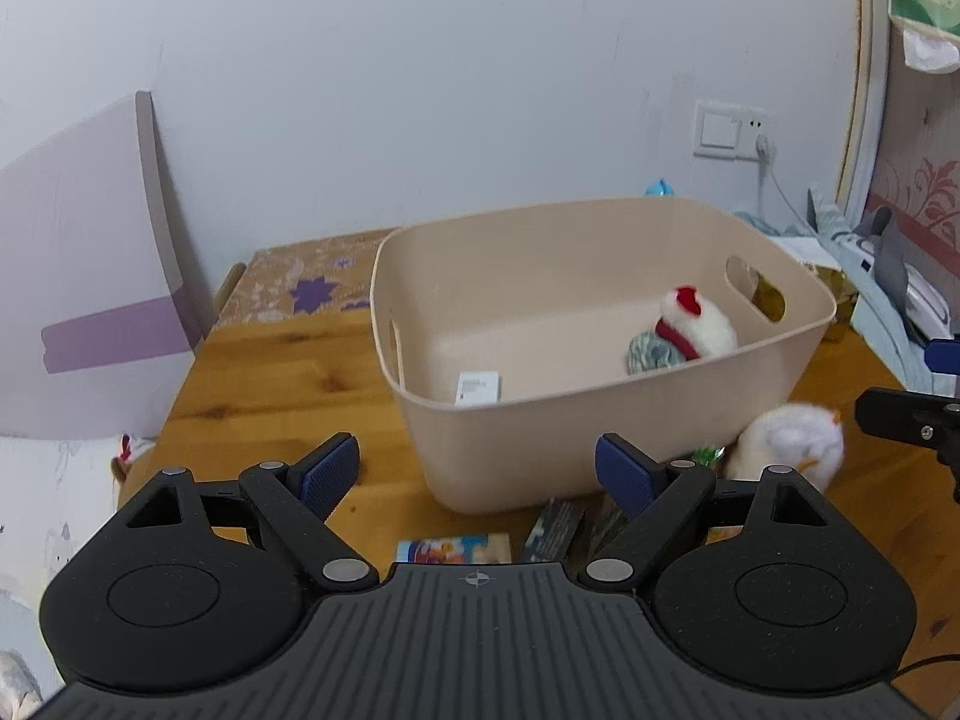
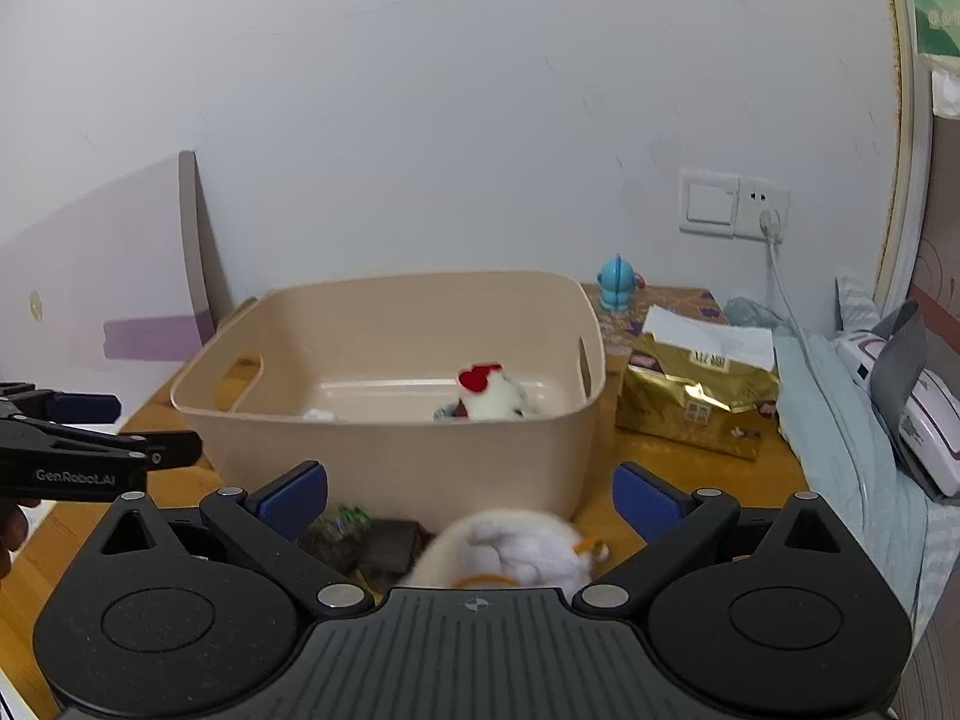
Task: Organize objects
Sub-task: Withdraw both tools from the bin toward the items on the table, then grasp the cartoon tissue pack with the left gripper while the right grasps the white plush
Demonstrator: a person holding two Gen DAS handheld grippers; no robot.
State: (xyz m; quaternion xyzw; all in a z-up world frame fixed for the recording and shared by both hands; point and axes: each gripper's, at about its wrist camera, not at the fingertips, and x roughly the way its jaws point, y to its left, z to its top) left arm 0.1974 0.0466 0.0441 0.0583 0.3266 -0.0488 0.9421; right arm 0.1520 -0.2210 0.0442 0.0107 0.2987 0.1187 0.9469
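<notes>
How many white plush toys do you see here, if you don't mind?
2: one with a red bow inside the beige bin; one on the table, right of the bin. Others may be hidden.

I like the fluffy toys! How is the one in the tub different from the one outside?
The red-bow plush lies inside the beige tub; the orange-trimmed plush lies on the table, outside it. One wears red, the other has orange bits. The outside one sits between the right claw's open fingers. Both are white and fluffy.

Wooden table (image 1: 270, 372) has a beige bin (image 1: 600, 438) sitting on it. White plush toy (image 1: 786, 444), gold snack bag (image 2: 696, 402) and little blue figurine (image 2: 618, 282) are around it.
</notes>
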